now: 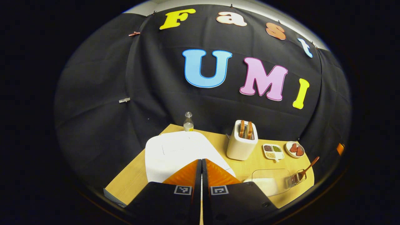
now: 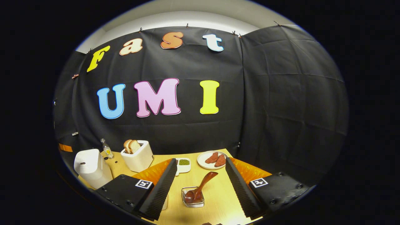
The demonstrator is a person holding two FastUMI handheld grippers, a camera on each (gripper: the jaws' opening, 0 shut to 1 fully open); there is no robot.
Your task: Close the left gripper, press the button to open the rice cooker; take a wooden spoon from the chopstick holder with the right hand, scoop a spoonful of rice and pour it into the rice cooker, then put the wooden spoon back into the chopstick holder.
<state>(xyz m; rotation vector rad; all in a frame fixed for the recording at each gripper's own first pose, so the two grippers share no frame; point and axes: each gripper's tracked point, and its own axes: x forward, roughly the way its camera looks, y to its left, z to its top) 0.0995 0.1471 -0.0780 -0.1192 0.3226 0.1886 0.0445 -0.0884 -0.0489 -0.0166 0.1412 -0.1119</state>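
The white rice cooker [image 1: 175, 153] sits with its lid down at the table's left, right under my left gripper [image 1: 201, 161]. That gripper is shut with nothing between its fingers. The wooden spoon [image 2: 203, 184] stands bowl-down in the small clear chopstick holder [image 2: 193, 197], its handle leaning up to the right. My right gripper [image 2: 200, 161] is open above and in front of it, one finger on each side of the holder and apart from it. A clear container of white rice [image 1: 270, 181] lies beside the chopstick holder [image 1: 296, 178]. The rice cooker [image 2: 90, 167] also appears at far left in the right gripper view.
A white toaster [image 1: 242, 140] with two bread slices stands behind the rice container. A small bottle [image 1: 188, 122] stands at the back by the cooker. A divided dish of beans [image 1: 273, 151] and a plate of red pieces [image 1: 294, 149] lie at the back right.
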